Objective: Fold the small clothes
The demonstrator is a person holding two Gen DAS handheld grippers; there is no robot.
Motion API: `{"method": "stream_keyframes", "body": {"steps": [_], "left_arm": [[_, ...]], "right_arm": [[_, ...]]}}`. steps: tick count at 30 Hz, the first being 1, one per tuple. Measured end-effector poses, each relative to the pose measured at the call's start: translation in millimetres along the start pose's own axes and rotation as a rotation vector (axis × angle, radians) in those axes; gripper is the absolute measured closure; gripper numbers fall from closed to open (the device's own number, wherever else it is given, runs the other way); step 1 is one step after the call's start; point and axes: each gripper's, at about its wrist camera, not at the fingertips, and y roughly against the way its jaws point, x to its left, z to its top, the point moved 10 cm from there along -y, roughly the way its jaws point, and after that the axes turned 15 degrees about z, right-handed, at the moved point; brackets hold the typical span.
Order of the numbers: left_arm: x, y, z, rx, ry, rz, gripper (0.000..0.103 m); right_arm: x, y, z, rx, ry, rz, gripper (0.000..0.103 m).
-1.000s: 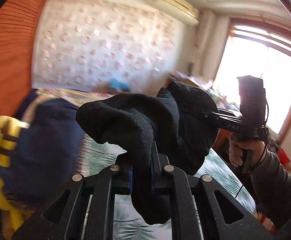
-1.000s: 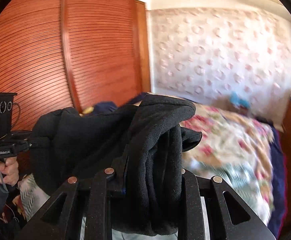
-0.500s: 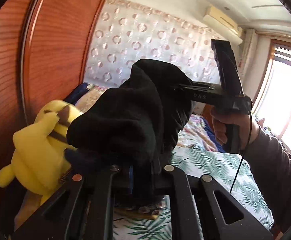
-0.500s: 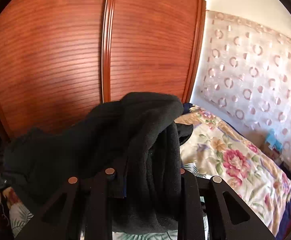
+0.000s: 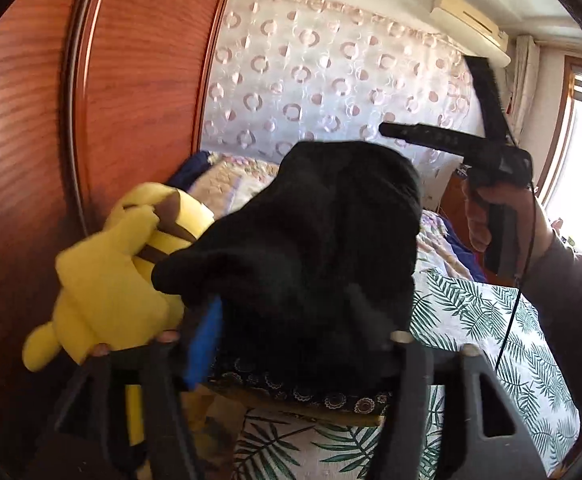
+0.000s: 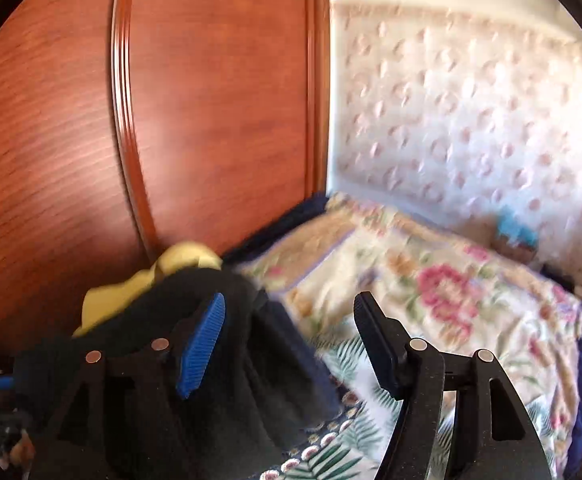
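black garment (image 5: 315, 240): soft, fleecy knit, bunched into a rounded mound at frame centre of the left wrist view, draped over the left gripper (image 5: 291, 344), whose fingers stand wide apart with a blue ribbed pad (image 5: 203, 344) exposed on the left one; the cloth hides most of the gap, and no pinch on it is visible. in the right wrist view the same garment (image 6: 227, 360) lies crumpled at lower left, blurred.

right gripper (image 6: 287, 344): released, its fingers spread wide, one blue ribbed pad (image 6: 203, 344) and one black (image 6: 375, 344), with bedding showing between them; the garment lies behind and beneath the left finger. in the left wrist view this tool (image 5: 491, 152) appears at upper right, held in a hand (image 5: 503, 216), apart from the garment.

surroundings: a yellow plush toy (image 5: 119, 276) with brown stripes, at left, just beside the garment; a glossy reddish wooden wardrobe (image 6: 171, 100) with grooved panels filling the left; a bed with a floral quilt (image 6: 451, 288) and a green leaf-print sheet (image 5: 491, 320); a wall covering of pale ring motifs (image 5: 331, 72); an air conditioner (image 5: 467, 20) at upper right.
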Motion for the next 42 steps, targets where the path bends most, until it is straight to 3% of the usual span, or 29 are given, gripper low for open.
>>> {"method": "stream_keyframes", "body": {"steps": [3,7,14,17,20,23,25,28,30,40,42], "left_arm": [[0.2,11.8,12.4,-0.072,-0.02,0.024,0.02],[-12.5,-1.0,16.3,-0.061,-0.056,0.016,0.019],[-24.3,-49.5,-10.4,0.032,-0.128,0.045,0.019],[-26.2,-47.9,-11.5,0.029,-0.138,0.05,0.019],[-30.2,-32.1,-5.0,0.005,-0.14,0.046,0.019],[-31.7,-20.1,-1.4,-0.014,-0.157,0.06,0.019],[-35.5,-8.8,1.3,-0.033,-0.164,0.059,0.019],[-43.8,9.7,3.8,-0.059,-0.179,0.05,0.019],[-50.5,23.8,5.0,-0.078,-0.182,0.038,0.014],[-94.3,73.4,-6.6,-0.136,-0.229,-0.034,0.013],[-104.1,80.3,-11.6,-0.14,-0.234,-0.053,0.013]], "right_arm": [[29.4,16.0,11.9,-0.091,0.035,0.086,0.034],[57.7,-0.3,-6.6,-0.025,0.053,0.196,0.044],[0.6,-68.2,-36.8,0.098,0.06,0.054,0.047],[-1.4,-94.3,-35.0,0.092,-0.036,0.105,0.047],[-5.8,-101.0,-27.5,0.069,-0.049,0.098,0.047],[0.6,-74.9,-32.6,0.054,-0.056,0.063,0.046],[18.5,-32.2,-63.9,0.044,-0.053,0.033,0.046],[42.7,5.7,-76.8,0.036,-0.055,0.009,0.046],[54.8,31.2,-84.0,0.021,-0.058,-0.008,0.046],[107.4,171.4,-134.1,-0.045,-0.105,-0.103,0.044],[121.2,197.2,-144.2,-0.056,-0.102,-0.133,0.04]]}}
